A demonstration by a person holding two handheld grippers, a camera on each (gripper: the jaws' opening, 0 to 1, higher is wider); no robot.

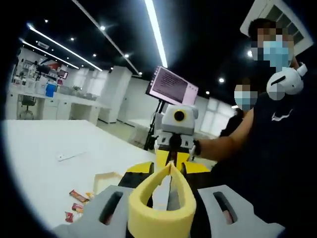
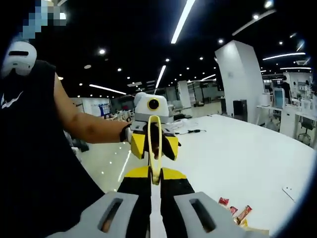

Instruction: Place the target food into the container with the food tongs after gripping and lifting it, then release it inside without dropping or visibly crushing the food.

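Facing off: the two grippers point at each other above a white table (image 1: 44,148), each camera looking along its own jaws at the other tool.
Left gripper (image 1: 171,166): grey jaws pressed together on the yellow food tongs (image 1: 158,198).
Tongs, left gripper view: looped spring end nearest the camera, long axis running straight away from the lens, the two arms converging to touching tips.
Right gripper (image 2: 154,181): black-and-yellow jaws closed around the tongs (image 2: 154,148), seen here edge-on as a thin yellow strip, long axis pointing away from the camera at the left gripper's lens box.
Target food: small red-wrapped snacks (image 2: 235,210) lying on the table low right in the right gripper view, also low left (image 1: 77,201) in the left gripper view, well apart from the tongs.
Container: a pale cardboard box (image 1: 106,178) just beside the snacks, partly hidden.
Person: black sleeveless top (image 2: 29,148), bare forearm reaching to the left gripper.
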